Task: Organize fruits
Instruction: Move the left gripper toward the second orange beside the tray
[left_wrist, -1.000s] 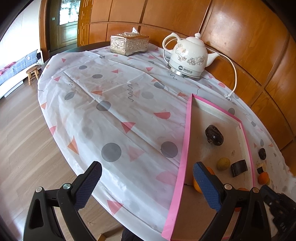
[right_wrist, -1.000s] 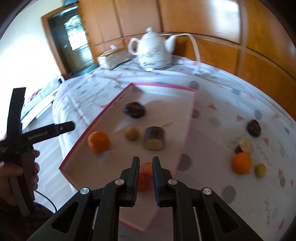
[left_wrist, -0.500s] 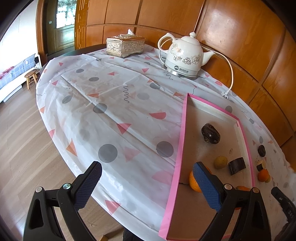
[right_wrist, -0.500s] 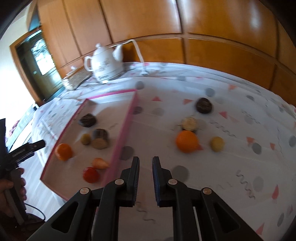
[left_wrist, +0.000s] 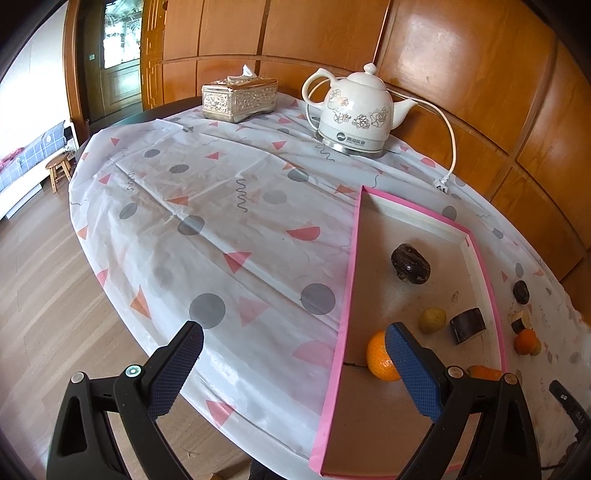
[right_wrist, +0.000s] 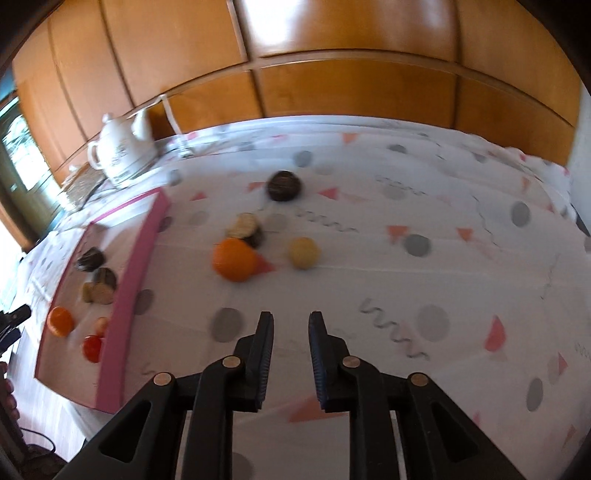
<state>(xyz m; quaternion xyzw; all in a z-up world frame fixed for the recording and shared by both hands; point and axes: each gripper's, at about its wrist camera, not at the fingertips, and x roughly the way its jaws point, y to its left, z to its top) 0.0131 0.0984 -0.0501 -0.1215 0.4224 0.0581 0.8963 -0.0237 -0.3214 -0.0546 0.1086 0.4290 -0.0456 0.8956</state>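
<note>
L tongs: my left gripper (left_wrist: 293, 360) hangs wide open over the near table edge, nothing between the pads, idle as far as I can tell.
R tongs: my right gripper (right_wrist: 290, 341) has a narrow gap between the pads, empty, nose pointing at the loose fruit on the tablecloth (right_wrist: 424, 295).
Target (my guess): the orange (right_wrist: 235, 259), nearest loose piece, just ahead and a bit left of the R tips.
Neighbours: cut dark-skinned piece (right_wrist: 246, 229) just behind it, maybe touching; yellow ball fruit (right_wrist: 303, 252) beside it w/ a gap; dark round fruit (right_wrist: 284, 185) farther back.
Tray: pink-rimmed tray (right_wrist: 127, 284) to the left already holds approx six pieces, incl. another orange (left_wrist: 382, 356).
Handling, orange: looks firm, light-ish, skin w/ some grip; round, so prob rolls if nudged.
Where to grip: across the widest middle, pads on opposite sides, coming from above; I need to open wider first.
Risk: the cut piece behind could get bumped; too hard a squeeze may bruise.
Clarity: R view is motion-blurred, so exact contact btw pieces unclear.
</note>
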